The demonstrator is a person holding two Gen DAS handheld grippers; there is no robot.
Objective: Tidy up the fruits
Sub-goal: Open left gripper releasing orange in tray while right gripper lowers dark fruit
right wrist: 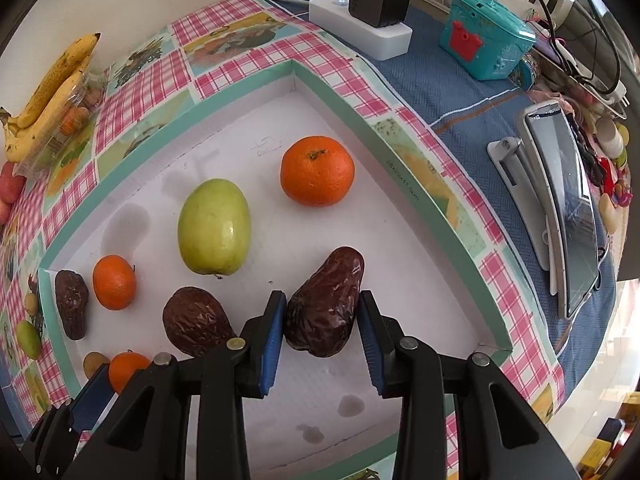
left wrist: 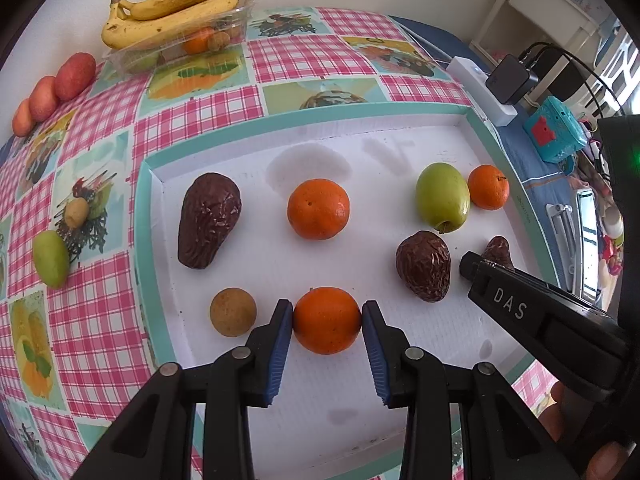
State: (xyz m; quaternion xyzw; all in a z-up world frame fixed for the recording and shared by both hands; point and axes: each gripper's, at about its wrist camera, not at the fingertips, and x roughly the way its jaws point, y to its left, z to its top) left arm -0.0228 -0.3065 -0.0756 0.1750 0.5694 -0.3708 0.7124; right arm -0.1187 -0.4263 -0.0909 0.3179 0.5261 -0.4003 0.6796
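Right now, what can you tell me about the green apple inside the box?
The green apple is smooth, shiny and yellow-green, lying on its side on the white floor of the box, its stem end toward the camera. An orange sits close beside it and a wrinkly dark avocado lies just in front. No gripper touches it.

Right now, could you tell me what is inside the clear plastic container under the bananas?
Through the clear container, an orange fruit and small brownish ones show; the bananas lying on top hide the rest.
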